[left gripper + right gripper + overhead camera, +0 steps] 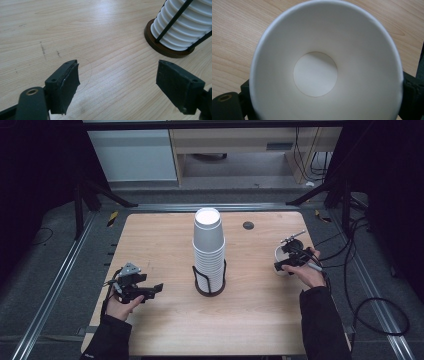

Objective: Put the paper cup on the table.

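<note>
A tall stack of upturned white paper cups stands in a black wire holder on a round brown base at the table's middle; its ribbed rims appear at the upper right of the left gripper view. My left gripper hovers low over the front left of the table, open and empty, its jaws wide apart over bare wood. My right gripper is at the right side, shut on a single white paper cup. The right gripper view looks straight into that cup, mouth toward the camera.
The light wooden table has a small dark round grommet near its far edge. Black cables trail off the right side. Metal rails and dark floor surround the table; white cabinets stand beyond.
</note>
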{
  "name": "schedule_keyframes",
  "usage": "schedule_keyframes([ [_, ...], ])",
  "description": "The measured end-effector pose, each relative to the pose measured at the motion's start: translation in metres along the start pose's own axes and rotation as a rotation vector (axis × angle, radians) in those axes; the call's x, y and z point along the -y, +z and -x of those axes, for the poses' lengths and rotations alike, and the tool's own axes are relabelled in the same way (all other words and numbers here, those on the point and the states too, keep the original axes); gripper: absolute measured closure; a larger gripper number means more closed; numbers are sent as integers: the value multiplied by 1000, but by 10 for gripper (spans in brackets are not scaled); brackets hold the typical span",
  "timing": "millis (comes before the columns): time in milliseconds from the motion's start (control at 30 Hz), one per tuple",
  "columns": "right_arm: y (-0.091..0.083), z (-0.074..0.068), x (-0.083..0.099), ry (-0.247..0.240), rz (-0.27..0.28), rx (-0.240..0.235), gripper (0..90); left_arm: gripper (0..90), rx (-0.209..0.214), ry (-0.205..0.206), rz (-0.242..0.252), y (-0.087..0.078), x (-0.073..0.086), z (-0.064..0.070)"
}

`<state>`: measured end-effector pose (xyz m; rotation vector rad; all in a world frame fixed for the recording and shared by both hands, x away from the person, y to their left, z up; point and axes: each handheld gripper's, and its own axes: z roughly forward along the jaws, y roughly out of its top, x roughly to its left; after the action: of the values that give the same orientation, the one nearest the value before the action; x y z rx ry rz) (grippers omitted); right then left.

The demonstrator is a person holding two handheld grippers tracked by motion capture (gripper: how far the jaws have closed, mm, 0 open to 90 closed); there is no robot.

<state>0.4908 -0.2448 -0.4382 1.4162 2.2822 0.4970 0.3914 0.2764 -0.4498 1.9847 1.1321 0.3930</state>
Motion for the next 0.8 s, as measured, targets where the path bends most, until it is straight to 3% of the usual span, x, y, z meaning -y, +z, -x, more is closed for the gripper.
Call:
schedule_keyframes([
  [467,2,1,0,-3,-10,-20,47,177,4,5,-9,1,1,0],
  [800,-8,-1,-1,5,46,-27,37,177,4,1,-3,-1,0,-1],
])
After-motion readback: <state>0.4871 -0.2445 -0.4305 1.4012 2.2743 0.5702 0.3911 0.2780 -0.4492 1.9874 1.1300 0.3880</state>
